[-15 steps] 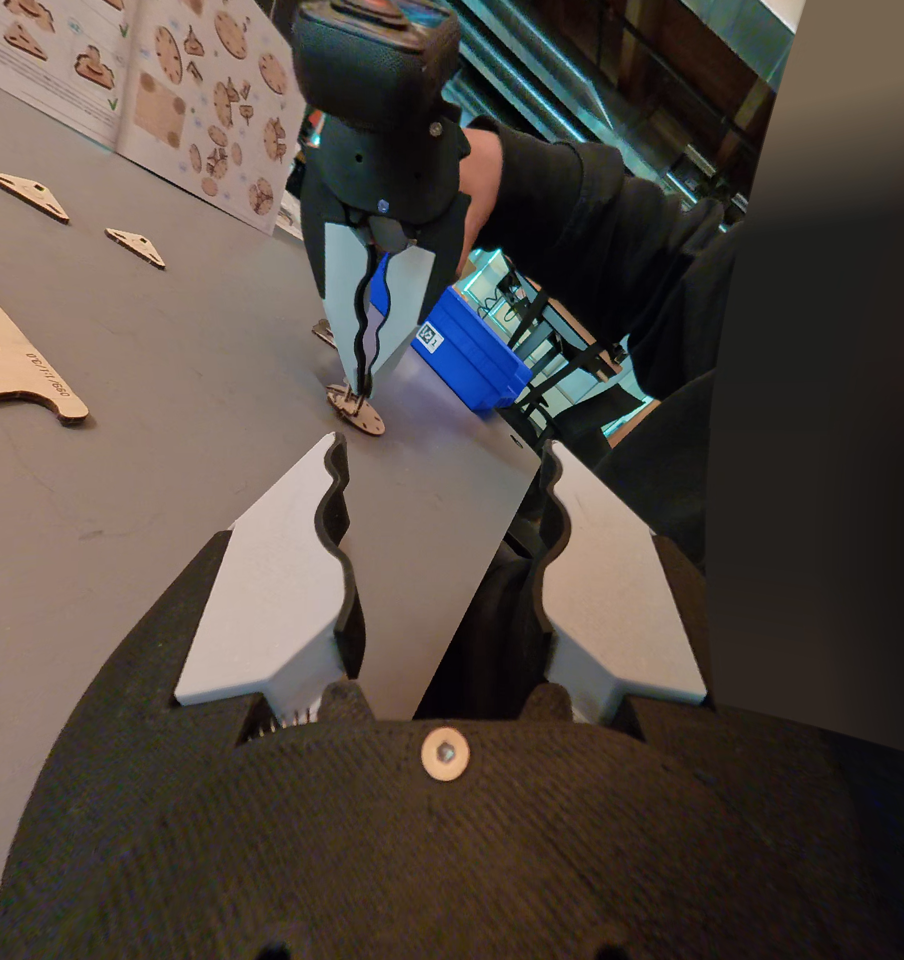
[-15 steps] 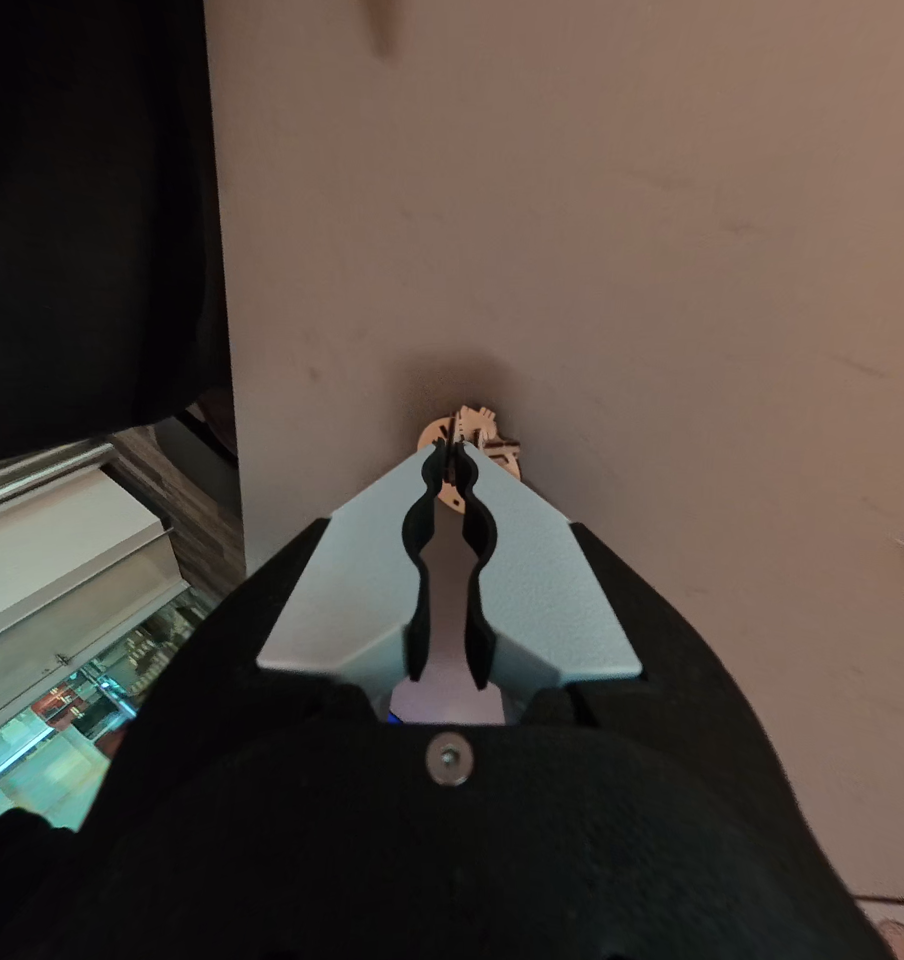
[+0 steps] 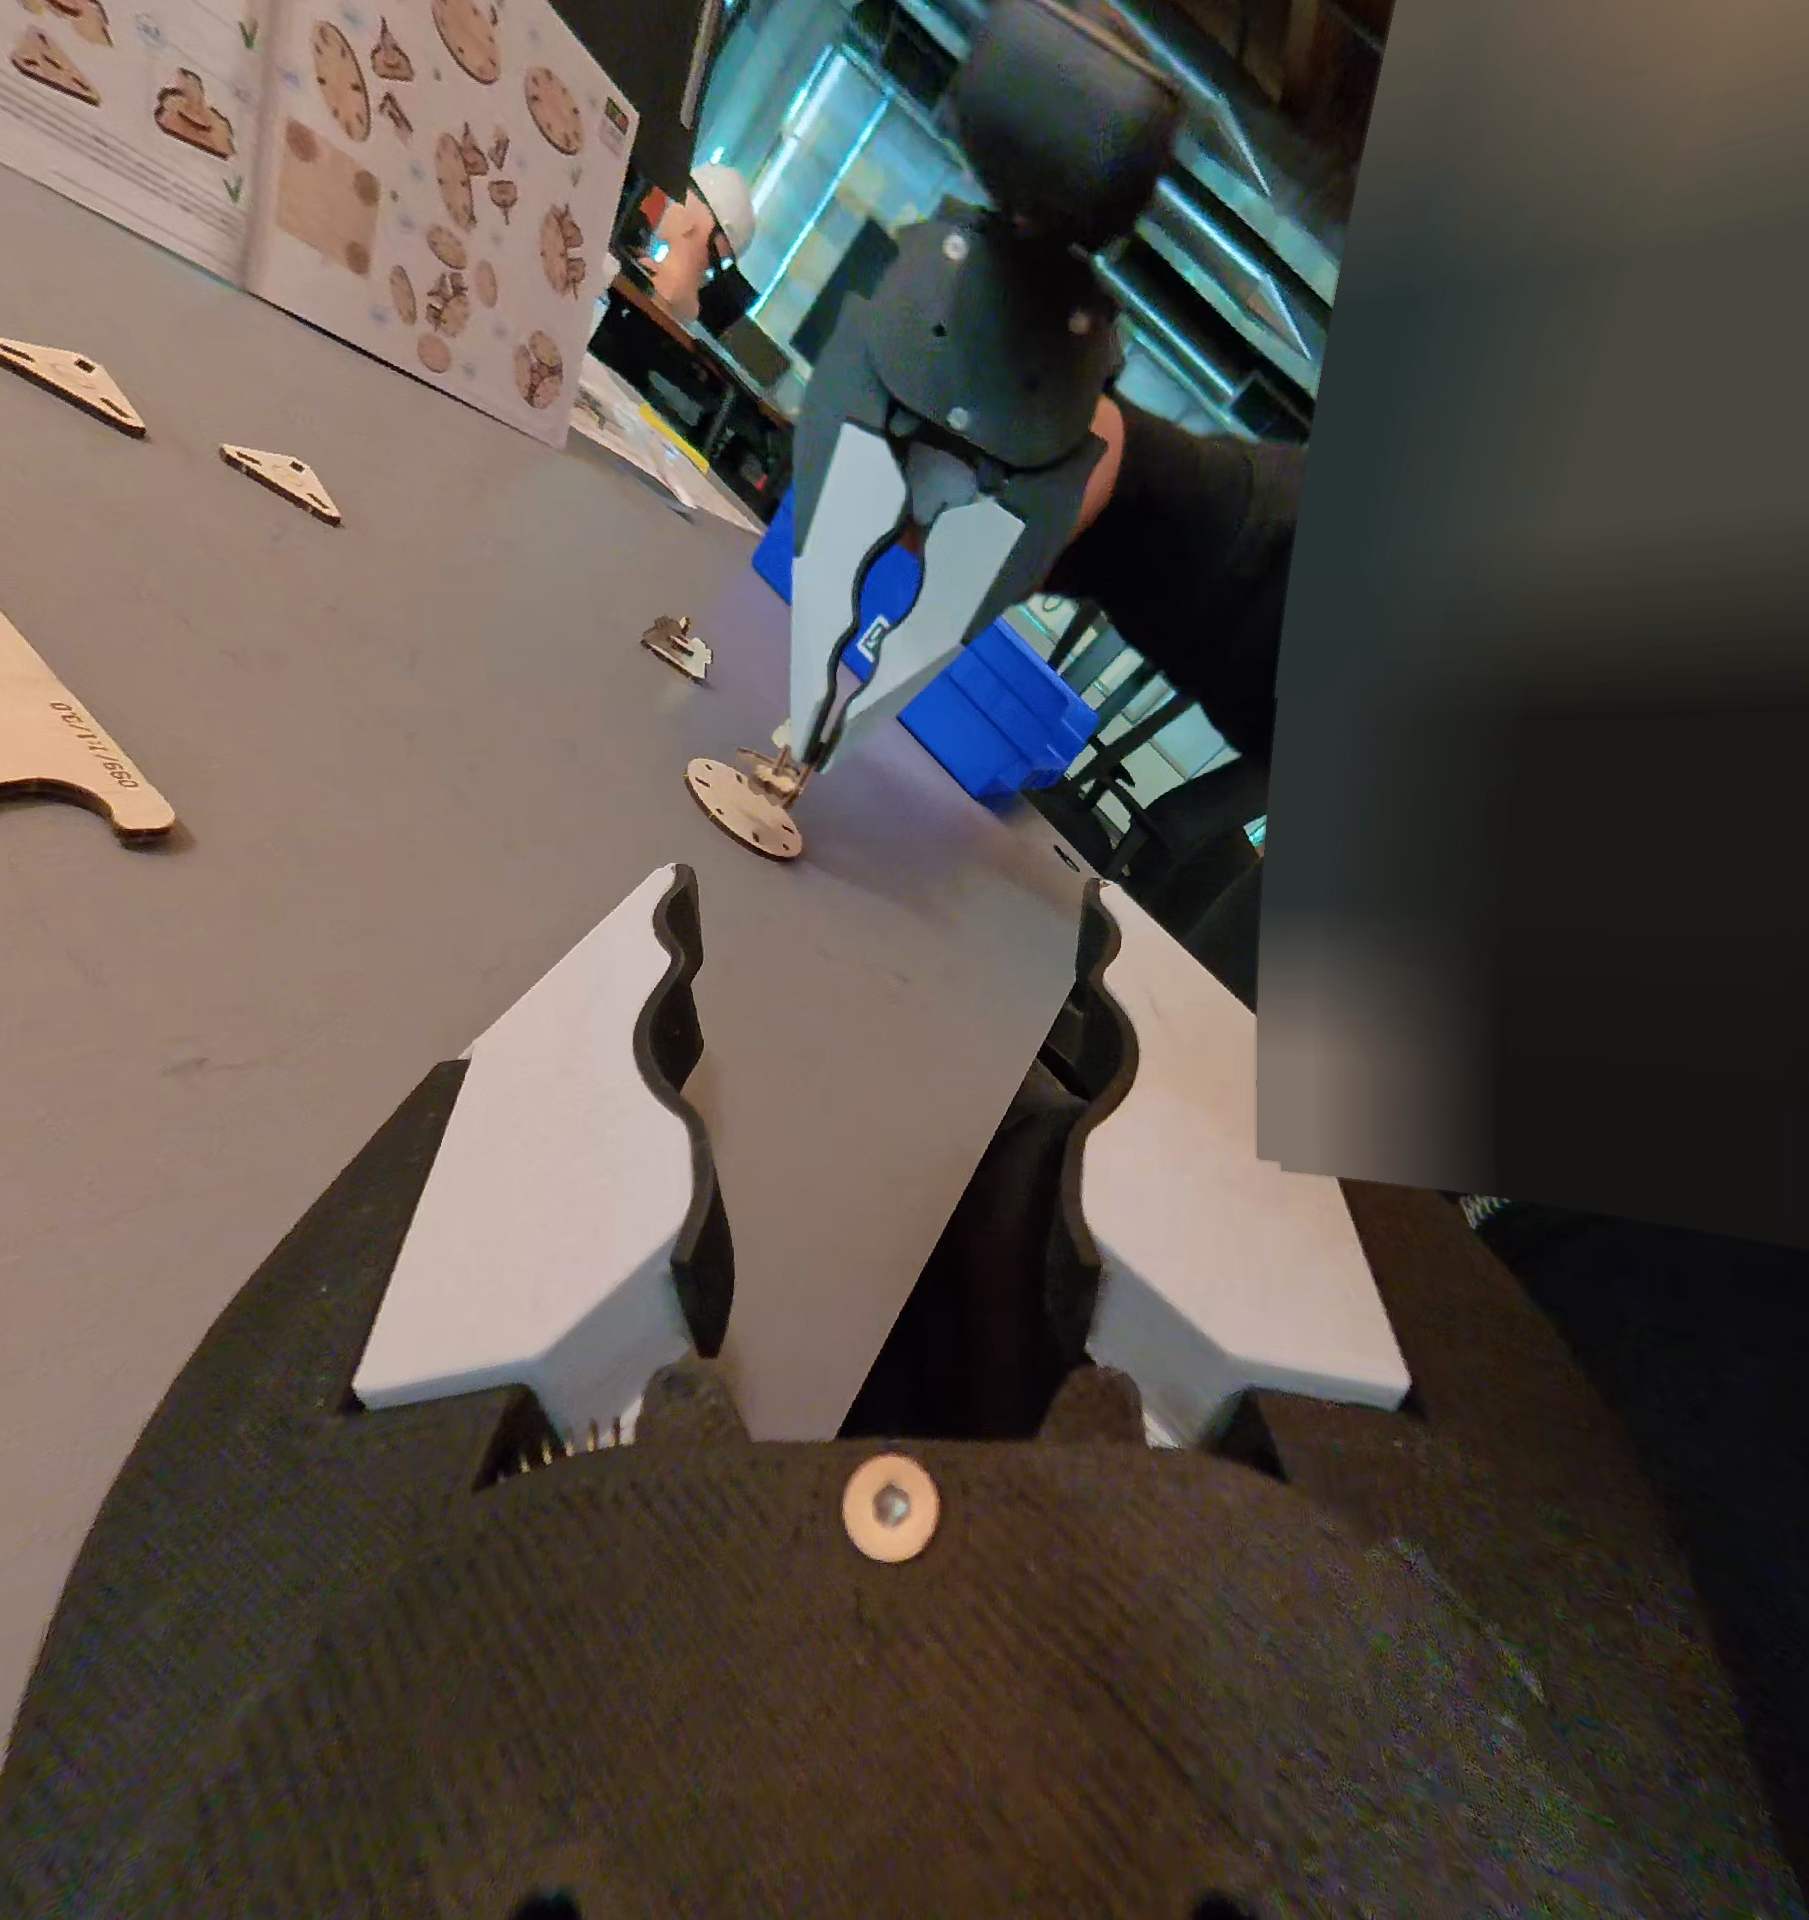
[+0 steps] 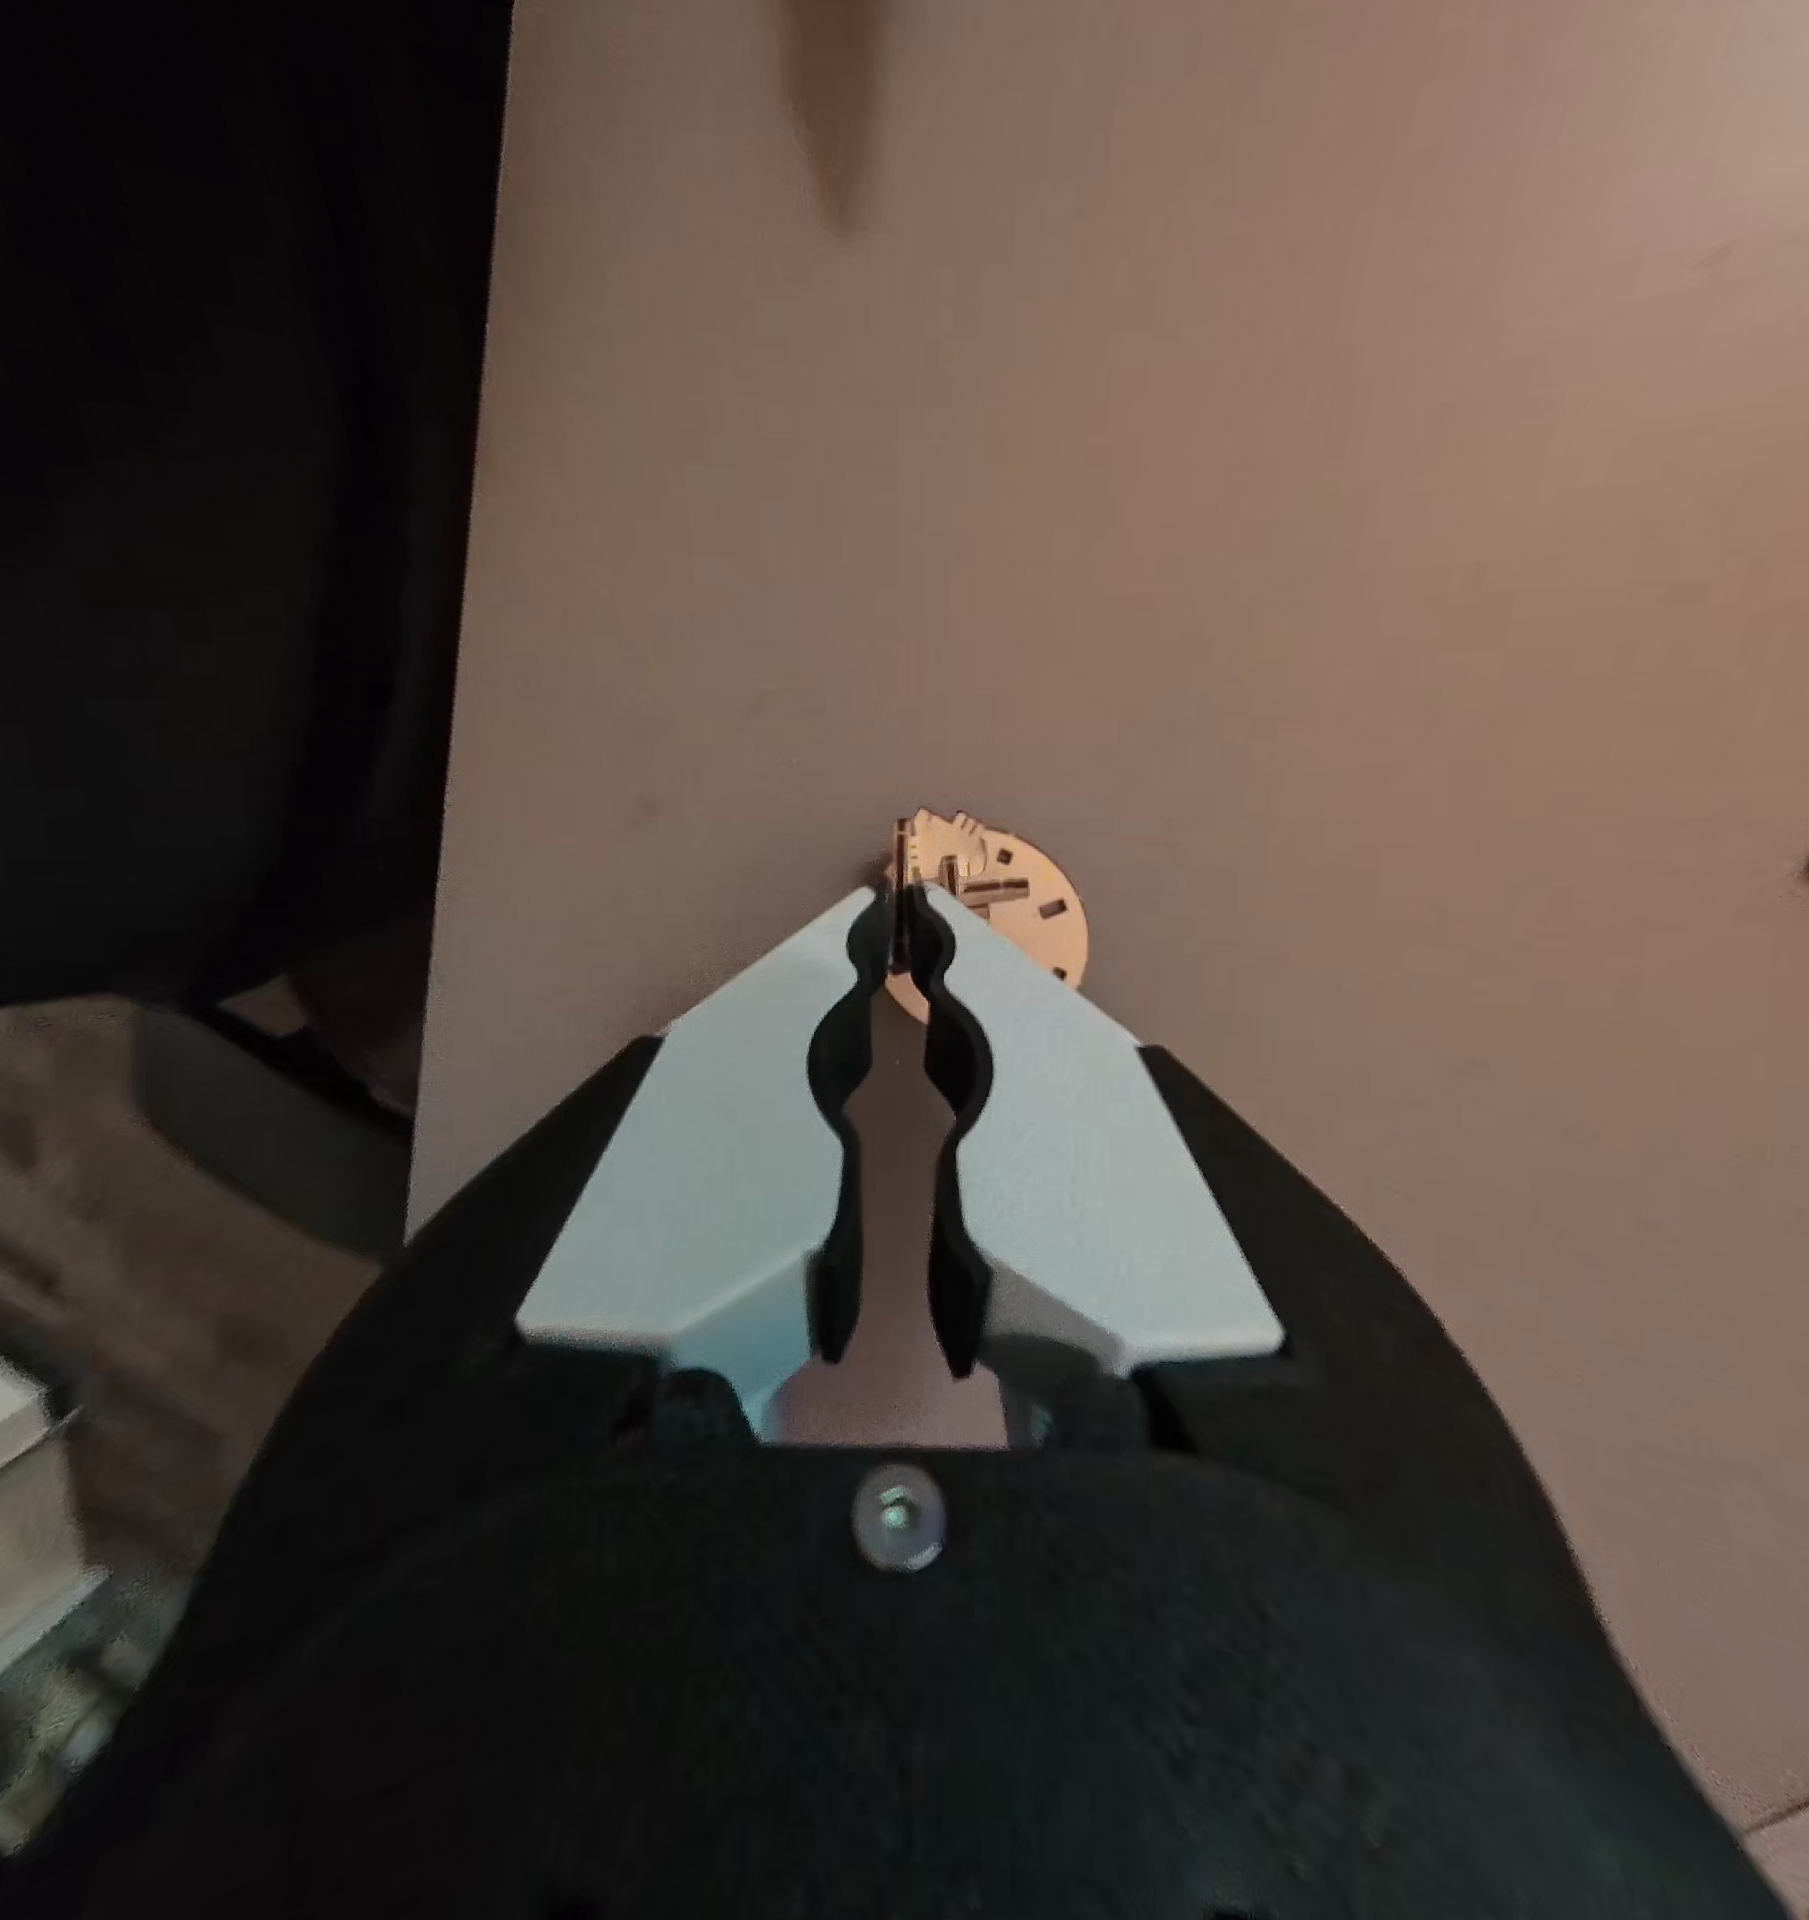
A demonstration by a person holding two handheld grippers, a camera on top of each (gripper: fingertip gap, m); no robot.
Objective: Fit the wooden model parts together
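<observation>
Right gripper [image 4: 902, 902]: clamped on a thin wooden tab [image 4: 898, 868] standing edge-up at the slotted disc [image 4: 1035, 914].
Left gripper [image 3: 884, 883]: spread wide, nothing between its fingers, near the disc, apart.
Grip advice: keep the tab upright; it looks thin and easily snapped.

Ahead of your left gripper [image 3: 884, 883], bare grey table [image 3: 443, 831] lies open up to the round wooden disc [image 3: 744, 810]. There the right gripper [image 3: 812, 753] blocks the way. Wooden pieces [image 3: 282, 480] and a leaflet [image 3: 380, 187] crowd the far left; the table edge runs close on the right.
</observation>
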